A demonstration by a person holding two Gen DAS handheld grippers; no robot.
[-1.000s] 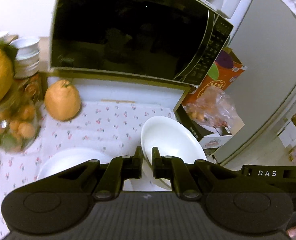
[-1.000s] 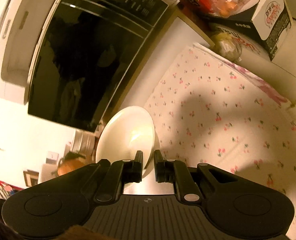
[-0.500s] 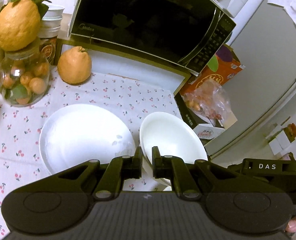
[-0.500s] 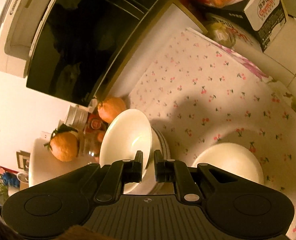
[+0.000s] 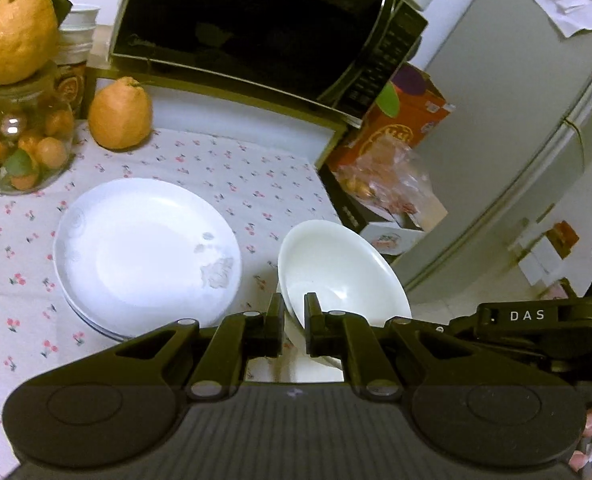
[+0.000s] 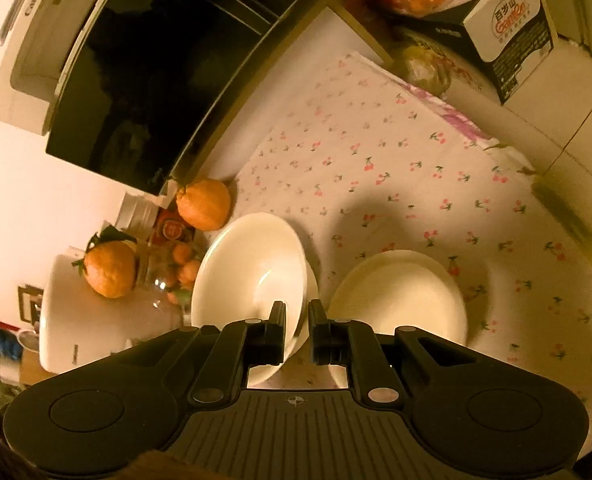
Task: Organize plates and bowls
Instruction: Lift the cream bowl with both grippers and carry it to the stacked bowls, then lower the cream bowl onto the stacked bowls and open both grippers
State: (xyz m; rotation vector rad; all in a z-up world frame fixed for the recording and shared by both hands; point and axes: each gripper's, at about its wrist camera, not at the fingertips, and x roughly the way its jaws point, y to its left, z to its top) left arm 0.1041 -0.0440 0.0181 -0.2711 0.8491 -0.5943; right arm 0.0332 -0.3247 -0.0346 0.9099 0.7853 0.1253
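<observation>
My left tool is clamped on the rim of a white bowl; my right tool pinches a second bowl the same way. Both bowls are airborne, so neither is stacked yet. The plate stack sits on the table, seemingly done. The microwave and loose orange crowd the back.

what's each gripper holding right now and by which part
Left gripper pinches a white bowl by its near rim; right gripper pinches another white bowl likewise.
</observation>
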